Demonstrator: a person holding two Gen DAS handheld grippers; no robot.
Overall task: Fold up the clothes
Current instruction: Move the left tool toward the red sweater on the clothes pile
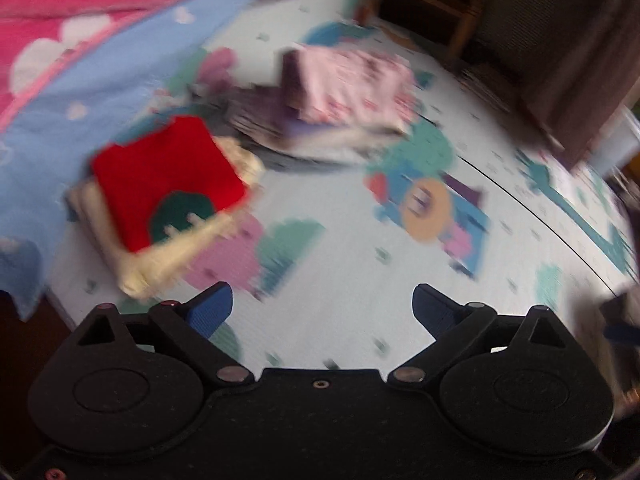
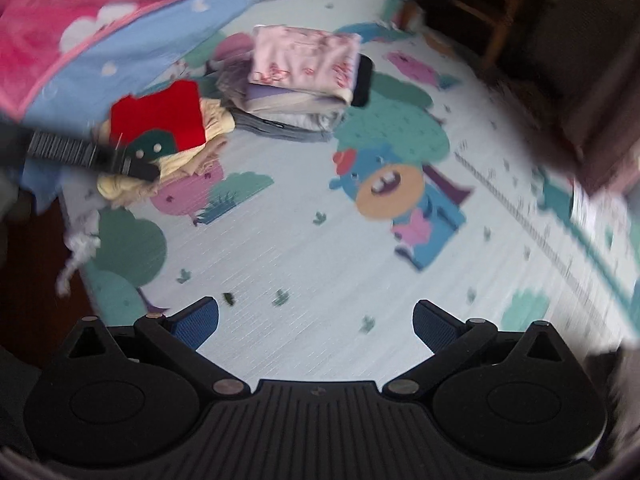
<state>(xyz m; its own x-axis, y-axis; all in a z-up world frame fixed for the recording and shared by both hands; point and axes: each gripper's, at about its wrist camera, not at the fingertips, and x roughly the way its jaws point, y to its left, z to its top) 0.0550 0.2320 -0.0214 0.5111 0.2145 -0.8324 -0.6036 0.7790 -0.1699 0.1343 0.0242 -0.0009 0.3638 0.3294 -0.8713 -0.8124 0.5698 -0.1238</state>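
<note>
A folded red garment with a green patch [image 1: 168, 176] lies on a cream folded pile [image 1: 160, 264] at the left of the cartoon play mat [image 1: 340, 280]. It also shows in the right wrist view [image 2: 164, 116]. A taller pile topped by a folded pink garment [image 1: 352, 84] stands behind it, also in the right wrist view [image 2: 304, 60]. My left gripper [image 1: 322, 308] is open and empty above the mat. My right gripper [image 2: 316, 320] is open and empty above the mat. The left gripper's body [image 2: 80, 152] crosses in front of the red pile. Both views are motion-blurred.
A pink and blue blanket [image 1: 60, 60] hangs over the mat's left side. A wooden chair or stool [image 2: 492, 8] and dark furniture [image 2: 580, 60] stand at the back right. A white crumpled cloth [image 2: 78, 248] lies at the mat's left edge. Paper [image 2: 592, 208] lies at the right.
</note>
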